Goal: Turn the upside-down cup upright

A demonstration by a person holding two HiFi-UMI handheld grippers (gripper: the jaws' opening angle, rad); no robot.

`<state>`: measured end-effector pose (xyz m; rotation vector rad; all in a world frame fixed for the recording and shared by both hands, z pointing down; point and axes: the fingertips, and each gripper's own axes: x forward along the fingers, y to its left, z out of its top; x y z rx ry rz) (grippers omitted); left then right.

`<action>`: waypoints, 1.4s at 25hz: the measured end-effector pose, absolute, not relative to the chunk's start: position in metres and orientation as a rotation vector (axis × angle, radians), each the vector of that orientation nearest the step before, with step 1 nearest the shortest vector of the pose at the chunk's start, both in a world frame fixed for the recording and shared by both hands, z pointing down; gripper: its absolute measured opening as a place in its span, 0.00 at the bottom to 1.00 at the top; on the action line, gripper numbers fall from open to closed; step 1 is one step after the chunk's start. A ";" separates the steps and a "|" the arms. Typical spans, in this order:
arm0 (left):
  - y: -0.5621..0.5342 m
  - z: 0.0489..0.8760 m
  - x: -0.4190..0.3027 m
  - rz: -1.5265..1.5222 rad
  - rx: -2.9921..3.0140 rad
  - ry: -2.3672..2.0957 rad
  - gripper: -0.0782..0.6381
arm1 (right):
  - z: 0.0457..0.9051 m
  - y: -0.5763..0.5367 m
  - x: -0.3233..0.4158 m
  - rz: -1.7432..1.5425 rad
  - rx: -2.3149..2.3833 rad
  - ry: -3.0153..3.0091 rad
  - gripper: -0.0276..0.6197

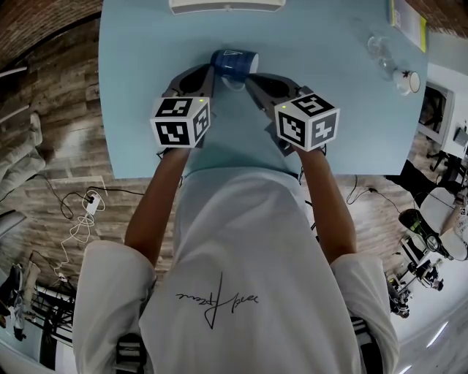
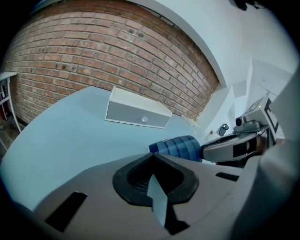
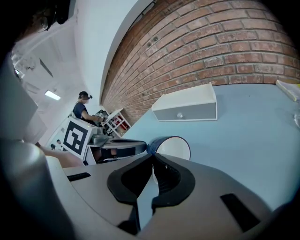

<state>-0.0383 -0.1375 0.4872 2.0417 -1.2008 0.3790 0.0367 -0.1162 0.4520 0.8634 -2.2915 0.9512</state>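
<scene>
Blue cup (image 1: 234, 61) lies on its side on the light blue table (image 1: 146, 88), far centre, white inside facing the right claw (image 3: 151, 159). Right claw is at the cup's mouth end, jaws closed down on the rim with a white sliver showing between the pads. Left claw (image 2: 152, 157) is just beside the cup's closed end, tips pressed together with nothing between them, only table showing through the gap. Both claws point at the cup from the near side, the cup between their tips. White box (image 1: 227, 4) with a knob sits at the table's far edge behind the cup. Clear glass (image 1: 380, 50) stands well apart at the far right. Brick wall (image 2: 117, 51) is behind the table.
</scene>
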 end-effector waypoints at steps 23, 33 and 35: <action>-0.139 0.494 -0.042 0.370 2.023 -1.202 0.12 | 0.443 -0.120 0.024 0.875 0.816 -2.319 0.08; -0.140 0.496 -0.045 0.363 2.011 -1.204 0.12 | 0.440 -0.122 0.018 0.873 0.803 -2.331 0.08; -0.140 0.496 -0.046 0.360 2.006 -1.205 0.12 | 0.439 -0.123 0.017 0.873 0.799 -2.335 0.08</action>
